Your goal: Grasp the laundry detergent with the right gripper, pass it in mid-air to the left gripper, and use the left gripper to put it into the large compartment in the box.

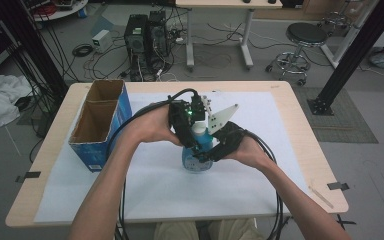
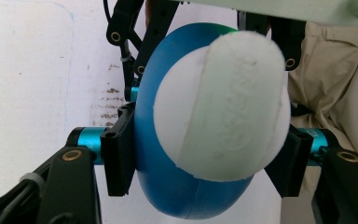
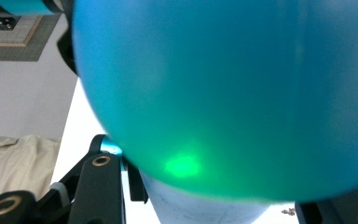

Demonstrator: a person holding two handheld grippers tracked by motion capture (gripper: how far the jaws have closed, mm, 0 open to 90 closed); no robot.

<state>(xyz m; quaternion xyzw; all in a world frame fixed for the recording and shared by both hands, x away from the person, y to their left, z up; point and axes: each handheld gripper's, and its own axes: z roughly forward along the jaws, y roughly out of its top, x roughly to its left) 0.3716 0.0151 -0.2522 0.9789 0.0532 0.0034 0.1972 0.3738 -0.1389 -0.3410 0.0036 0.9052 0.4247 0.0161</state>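
- A blue bottle with a white cap stands a little right of the middle of the high view, upright on the white sheet that covers the bench.
- The left gripper comes down on it from above and to the left. In the left gripper view its jaws sit clenched against the two sides of the bottle, one at the left edge and one at the right, with the white cap bulging toward the lens. That looks like the steadying hold near the top.
- The right gripper meets the bottle from the right of the high view, lower on the body. In the right gripper view the blue wall is so close that it blocks the jaw tips; I cannot tell whether those jaws are clamped on it or just set against it.
- My guess is that two grips are used because the bottle is rounded and smooth: one end held firm while the other hand works on it or shares the weight.
- An open blue cardboard box with two compartments stands at the left of the high view, well apart from the bottle and seemingly empty. It may be where the bottle belongs, but that is only a reading.
- Both cables trail back toward the bottom of the frame, away from the bottle.
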